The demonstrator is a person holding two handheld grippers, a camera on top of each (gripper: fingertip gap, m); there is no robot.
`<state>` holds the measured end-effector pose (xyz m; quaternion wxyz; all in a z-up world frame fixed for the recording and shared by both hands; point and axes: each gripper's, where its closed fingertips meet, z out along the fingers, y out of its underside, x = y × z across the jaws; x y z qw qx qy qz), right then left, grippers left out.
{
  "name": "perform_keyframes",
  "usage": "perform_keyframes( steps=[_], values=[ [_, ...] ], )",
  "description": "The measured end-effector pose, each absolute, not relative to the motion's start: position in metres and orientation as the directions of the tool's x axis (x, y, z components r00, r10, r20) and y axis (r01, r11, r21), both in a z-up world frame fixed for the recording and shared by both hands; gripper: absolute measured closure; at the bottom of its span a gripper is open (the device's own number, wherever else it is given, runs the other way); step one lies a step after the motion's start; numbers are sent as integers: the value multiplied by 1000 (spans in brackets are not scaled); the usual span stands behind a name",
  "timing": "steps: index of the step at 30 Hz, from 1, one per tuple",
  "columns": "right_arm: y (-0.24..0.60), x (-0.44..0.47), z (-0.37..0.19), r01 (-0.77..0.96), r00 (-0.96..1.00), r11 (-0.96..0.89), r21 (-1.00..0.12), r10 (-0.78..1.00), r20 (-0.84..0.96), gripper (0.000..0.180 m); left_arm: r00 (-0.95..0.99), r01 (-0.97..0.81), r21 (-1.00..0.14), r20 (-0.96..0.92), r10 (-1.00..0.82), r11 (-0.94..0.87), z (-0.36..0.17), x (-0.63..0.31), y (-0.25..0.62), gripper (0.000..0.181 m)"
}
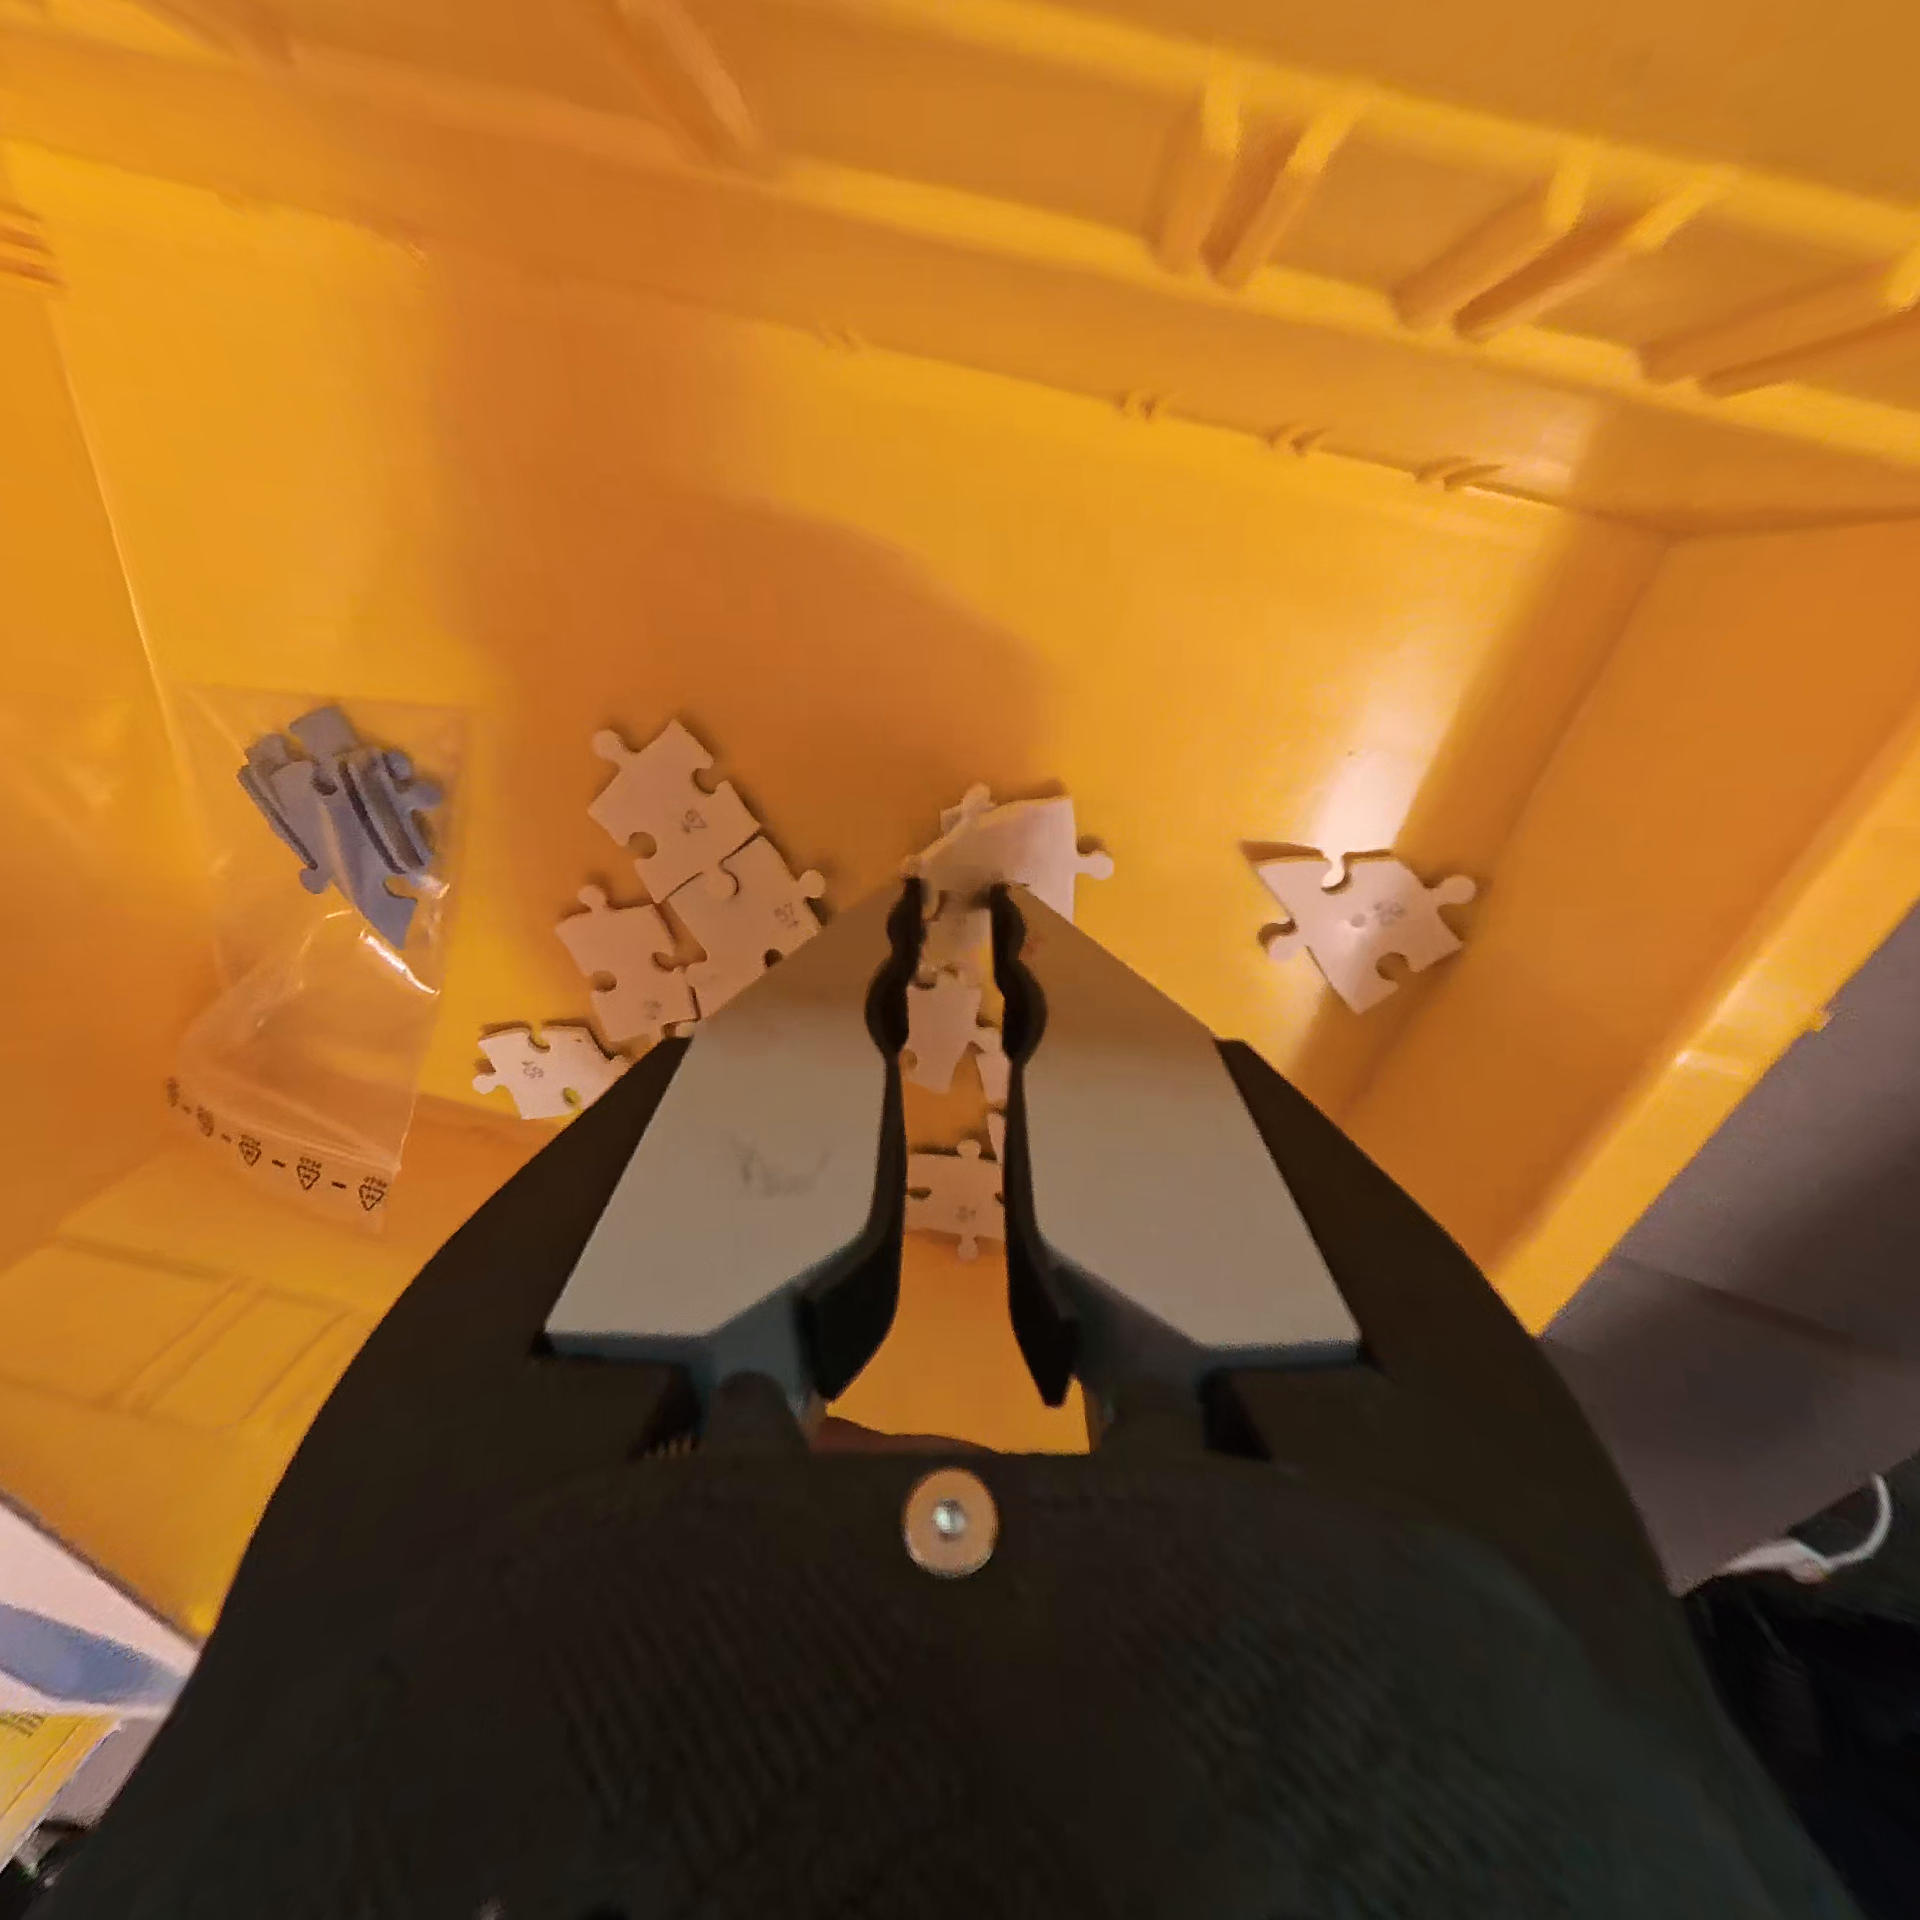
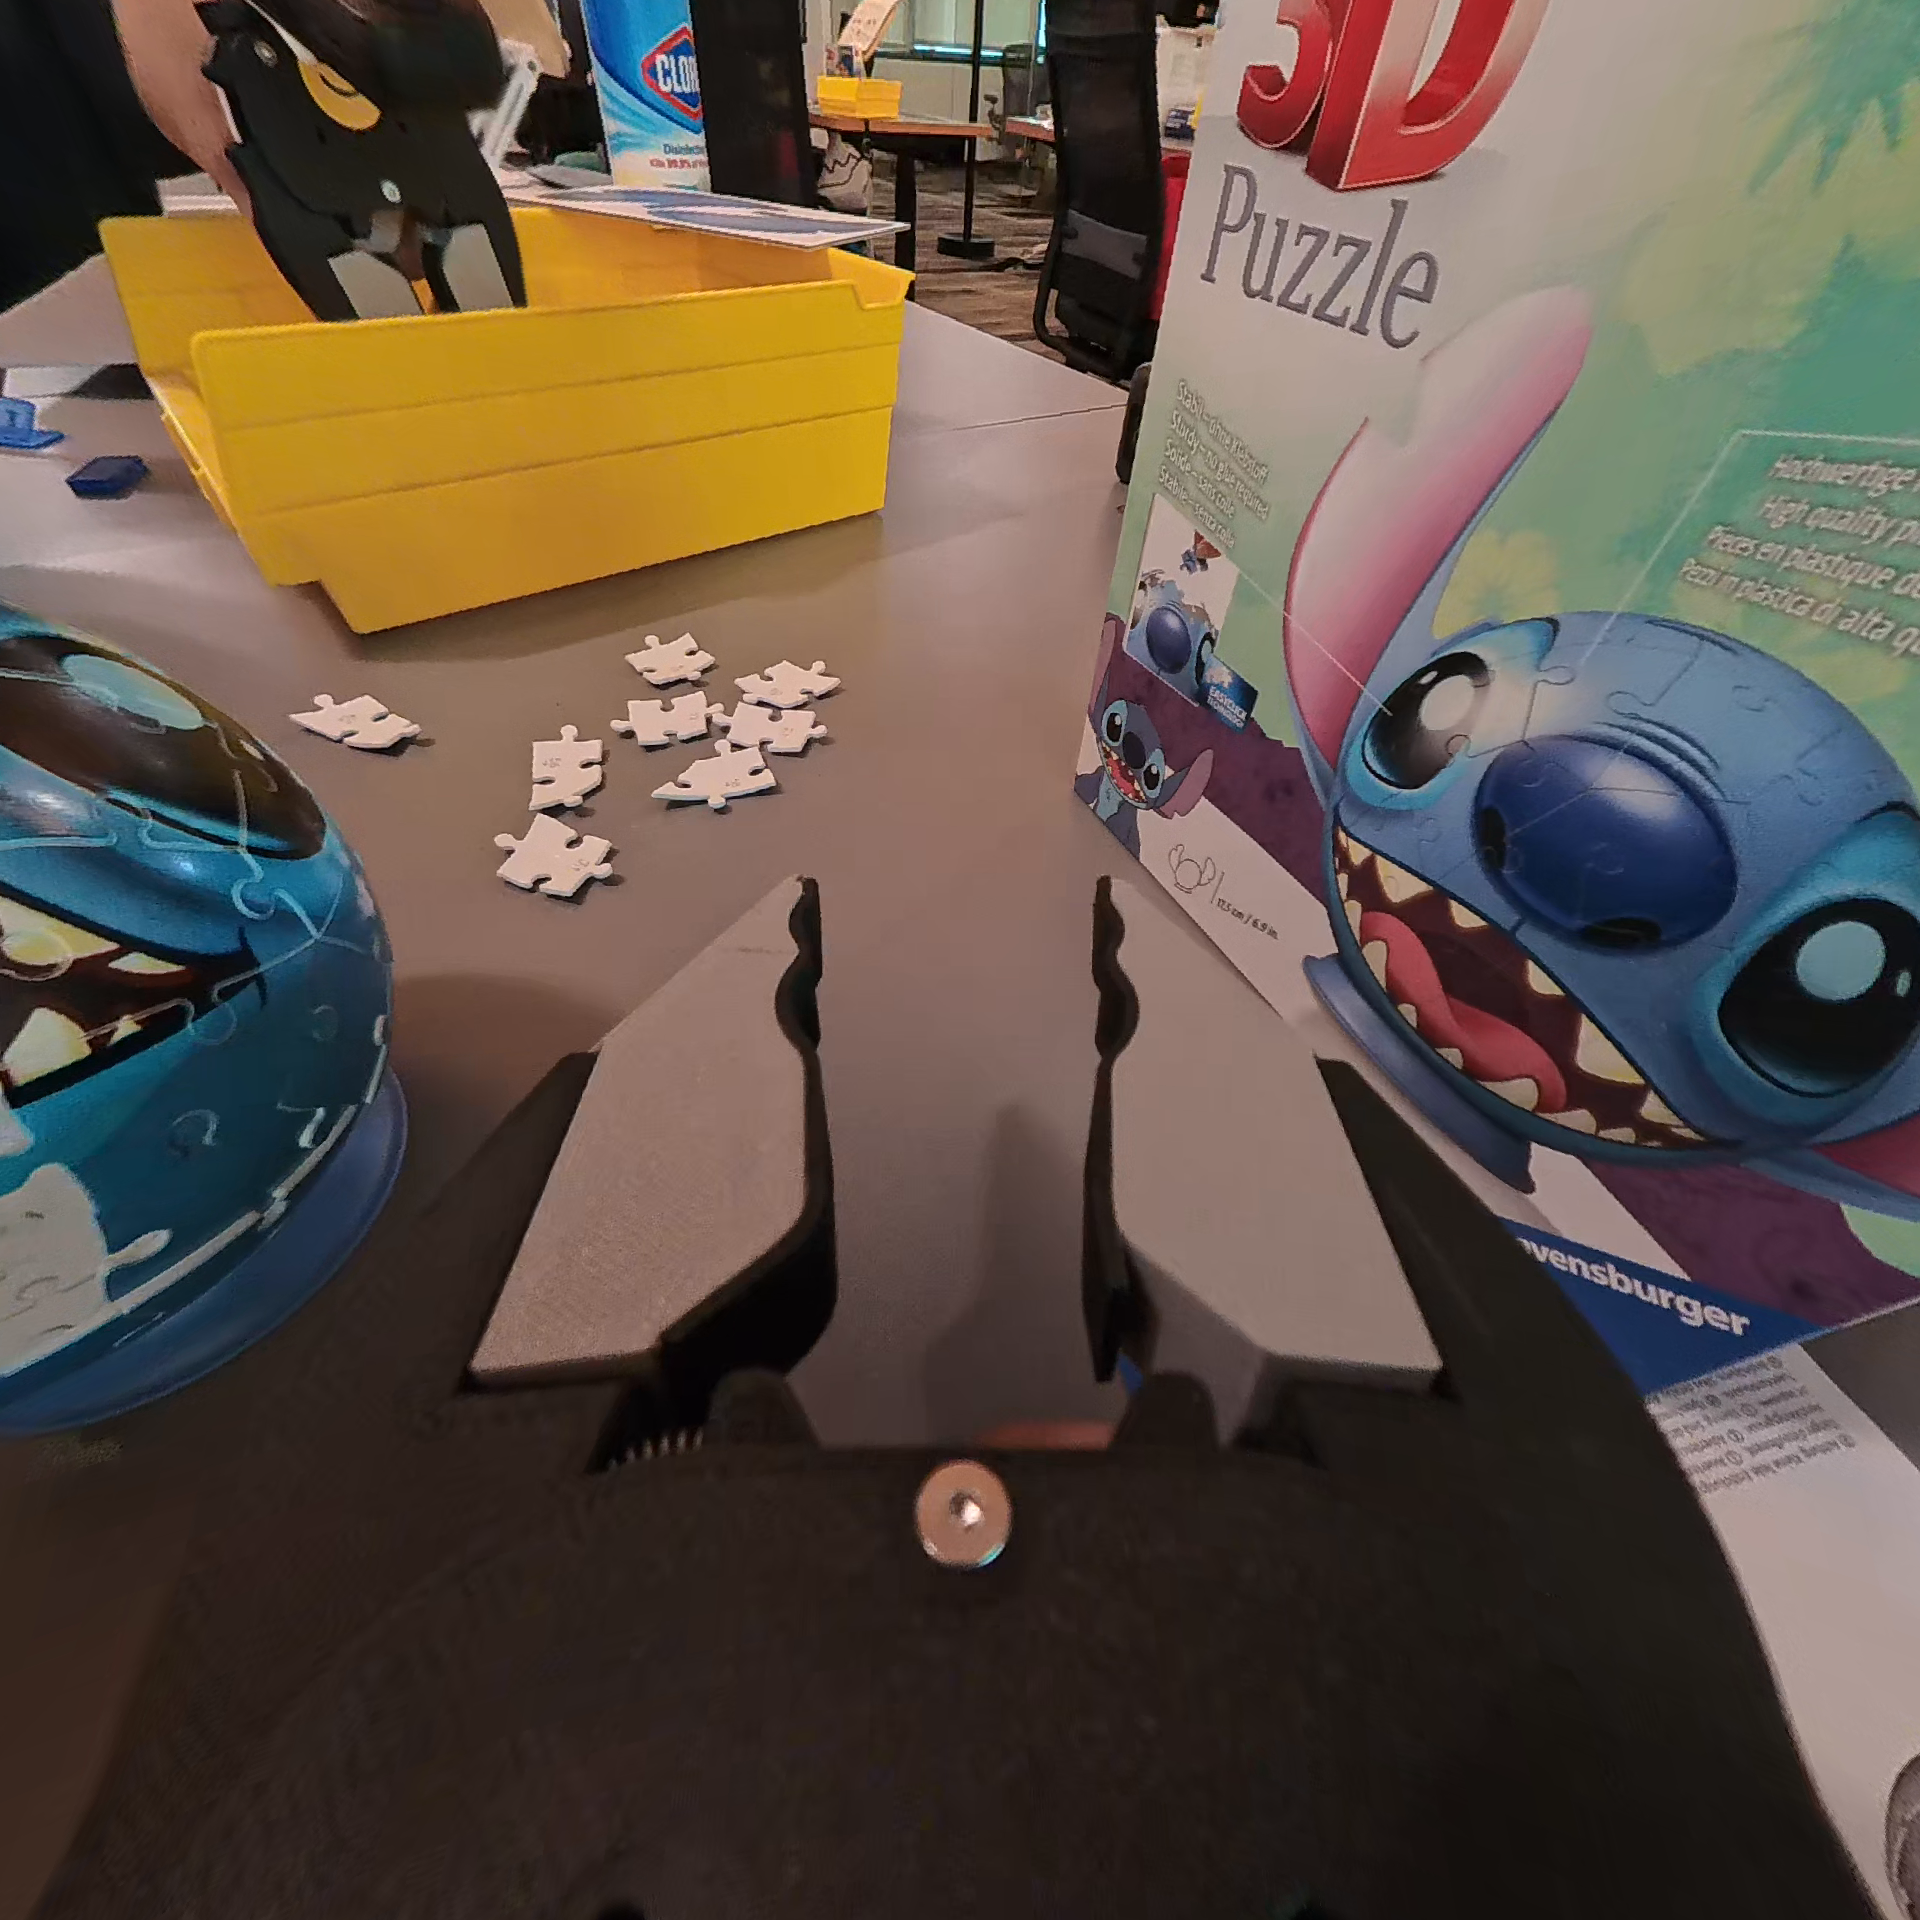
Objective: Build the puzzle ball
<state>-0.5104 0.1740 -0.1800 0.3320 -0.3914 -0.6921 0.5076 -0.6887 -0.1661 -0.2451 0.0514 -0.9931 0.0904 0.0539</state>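
Left wrist view: left gripper deep in yellow bin; jaws nearly closed, pinching white puzzle piece, apparently for lifting out | Right wrist view: right gripper above table, jaws spread, empty; puzzle ball part-built, just left; loose pieces beyond, staged within reach.

Grey table. Far left: yellow bin. Near left: partly built puzzle ball on its blue base. Centre: eight loose white puzzle pieces, face down, clustered between bin and ball. Right: upright puzzle box. Far left edge: two small blue parts.
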Motion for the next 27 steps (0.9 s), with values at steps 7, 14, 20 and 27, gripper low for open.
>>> perform_keyframes(
  steps=[7, 14, 20, 27],
  values=[
    [185, -508, -173, 180, -415, 132, -975, 909, 47, 129, 977, -175, -134, -149, -155, -975, -232, -684, -150, 181],
    [198, -509, -168, 154, -334, 107, -982, 941, 50, 126, 977, -138, -236, -194, -92, -962, -209, -695, -137, 181],
    [212, -508, -165, 146, -232, 83, -986, 972, 47, 123, 977, -108, -337, -209, -38, -935, -190, -693, -143, 181],
    [221, -510, -167, 163, -172, 63, -985, 985, 35, 116, 971, -88, -404, -238, 12, -910, -178, -686, -161, 169]
  ],
)
